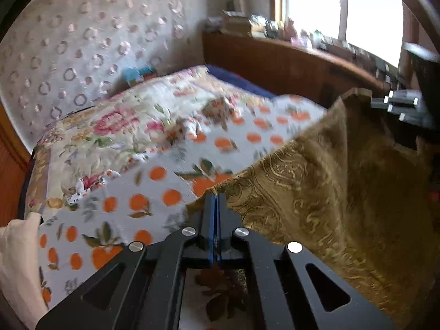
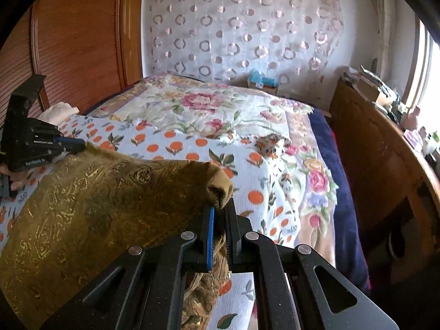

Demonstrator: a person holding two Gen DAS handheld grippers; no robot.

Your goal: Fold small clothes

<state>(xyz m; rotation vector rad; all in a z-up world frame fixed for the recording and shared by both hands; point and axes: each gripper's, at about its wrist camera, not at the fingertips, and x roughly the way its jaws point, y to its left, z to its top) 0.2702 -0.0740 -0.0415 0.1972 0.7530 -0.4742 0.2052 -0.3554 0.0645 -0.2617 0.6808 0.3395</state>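
Holding one olive-gold patterned cloth [image 2: 90,200] up off the bed [image 2: 209,104], stretched between two hand-held grippers. Left hand-held gripper [image 1: 216,200] closed tight on one edge of the cloth, blue pads pressed together with fabric pinched at the tips; the rest of the cloth spreading away to the right of it and rising toward the other tool. Right hand-held gripper [image 2: 220,209] clamped on a bunched corner of the same cloth, a fold of it poking out just beyond the fingertips and more hanging down between the jaws; the cloth running off to the left of it toward the left tool, seen far over at that side.

Judging progress: early. No crease or fold visible in the cloth yet, only a lifted, spread panel held by two corners. Probably still to come: bringing the held edges over, laying the cloth down on the orange-dotted sheet [image 1: 154,189] below and ahead of the tools, flattening, then folding again.

Counting: two hand-held grippers, one olive-gold cloth in hand, one orange-dotted sheet, one floral quilt [image 2: 198,110] farther ahead, one pale cloth [image 2: 59,111] lying beyond the left tool near the wooden door. Hard to tell whether that pale piece is already folded. No finished stack visible.
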